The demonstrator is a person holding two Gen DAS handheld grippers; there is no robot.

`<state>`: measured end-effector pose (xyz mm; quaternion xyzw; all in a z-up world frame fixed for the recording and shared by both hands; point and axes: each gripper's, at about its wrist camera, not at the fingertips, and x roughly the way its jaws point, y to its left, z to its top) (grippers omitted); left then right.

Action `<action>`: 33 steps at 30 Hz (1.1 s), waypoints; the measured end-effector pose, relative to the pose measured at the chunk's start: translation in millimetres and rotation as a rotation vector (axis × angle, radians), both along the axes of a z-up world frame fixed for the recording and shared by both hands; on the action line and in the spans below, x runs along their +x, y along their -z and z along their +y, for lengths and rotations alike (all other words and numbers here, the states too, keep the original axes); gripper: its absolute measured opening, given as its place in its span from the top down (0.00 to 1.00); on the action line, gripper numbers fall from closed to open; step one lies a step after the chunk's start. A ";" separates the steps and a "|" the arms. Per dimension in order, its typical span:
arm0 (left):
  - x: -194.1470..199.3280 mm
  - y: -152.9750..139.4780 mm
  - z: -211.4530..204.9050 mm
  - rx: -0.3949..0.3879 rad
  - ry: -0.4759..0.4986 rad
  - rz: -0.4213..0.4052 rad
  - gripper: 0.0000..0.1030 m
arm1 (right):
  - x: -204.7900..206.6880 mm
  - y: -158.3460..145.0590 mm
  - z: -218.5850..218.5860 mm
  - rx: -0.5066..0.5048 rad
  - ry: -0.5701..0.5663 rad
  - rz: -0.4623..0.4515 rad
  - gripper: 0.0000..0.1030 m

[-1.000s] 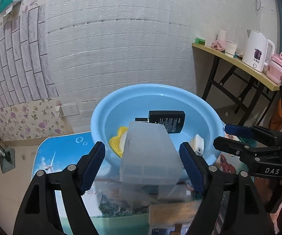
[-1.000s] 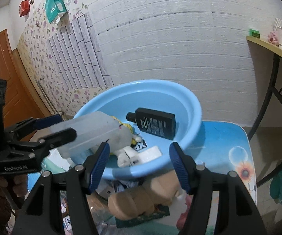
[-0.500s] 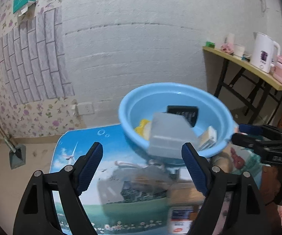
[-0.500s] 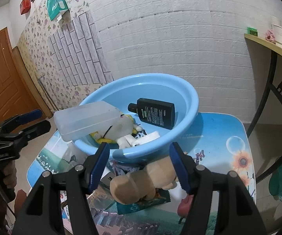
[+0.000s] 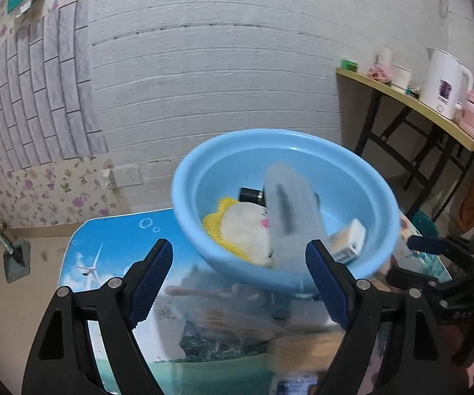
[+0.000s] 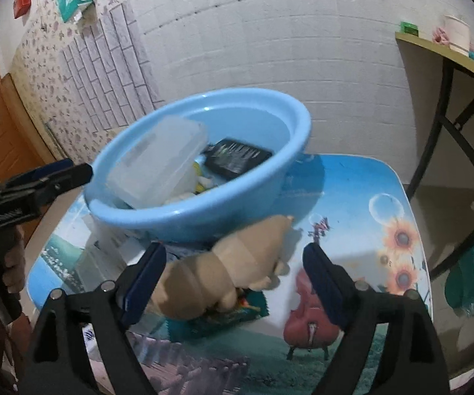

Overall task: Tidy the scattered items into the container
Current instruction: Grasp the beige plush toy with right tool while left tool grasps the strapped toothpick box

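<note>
Eyeing the tan plush toy point(image 6: 233, 273) next, lying on the table point(image 6: 362, 204) just in front of the blue basin point(image 6: 204, 217). Both my grippers, left point(image 5: 238, 279) and right point(image 6: 233, 283), have fingers spread wide, holding nothing. Looks soft and light, probably squashy, so I'd pinch its thick middle. The clear plastic box point(image 6: 157, 161) sits in the basin, blurry though.

Left wrist view close above the tabletop point(image 5: 118, 240), facing the blue basin point(image 5: 362, 177) and wall, right wrist view nearby from the basin's right, both sharing basin point(image 6: 204, 210) and tabletop point(image 6: 362, 197)
</note>
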<state>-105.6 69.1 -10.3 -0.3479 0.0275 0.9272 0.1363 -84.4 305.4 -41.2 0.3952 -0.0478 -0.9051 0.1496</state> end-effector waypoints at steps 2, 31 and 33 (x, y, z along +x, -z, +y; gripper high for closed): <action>6.1 2.5 0.6 -0.007 0.005 -0.006 0.19 | 1.4 3.1 0.7 0.000 -0.002 -0.006 0.16; 96.5 74.0 24.0 0.012 0.154 -0.263 0.08 | 26.4 20.7 -21.7 -0.084 -0.007 -0.070 0.16; 94.2 75.1 28.6 0.000 0.150 -0.272 0.08 | 20.8 22.9 -22.4 -0.094 0.009 -0.084 0.16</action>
